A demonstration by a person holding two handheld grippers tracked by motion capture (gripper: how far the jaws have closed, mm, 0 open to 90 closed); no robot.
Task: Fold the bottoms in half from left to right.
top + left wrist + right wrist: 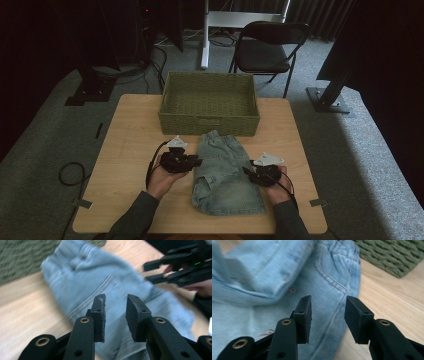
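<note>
Folded light-blue denim shorts [222, 172] lie on the wooden table [130, 140], just in front of a green woven basket [209, 122]. My left gripper [197, 161] hovers at the shorts' left edge, pointing right. In the left gripper view its jaws [115, 298] stand open over the denim [100, 272], nothing between them. My right gripper [246, 171] is at the shorts' right edge, pointing left. Its jaws [328, 301] are open above the side seam of the denim [262, 270], gripping nothing. The right gripper [150, 271] also appears across the shorts in the left gripper view.
The basket is empty and stands at the table's far edge; its weave [392, 257] is close beyond the waistband. A black folding chair [267, 50] stands behind the table. Cables lie on the grey carpet at the left. Bare table flanks the shorts on both sides.
</note>
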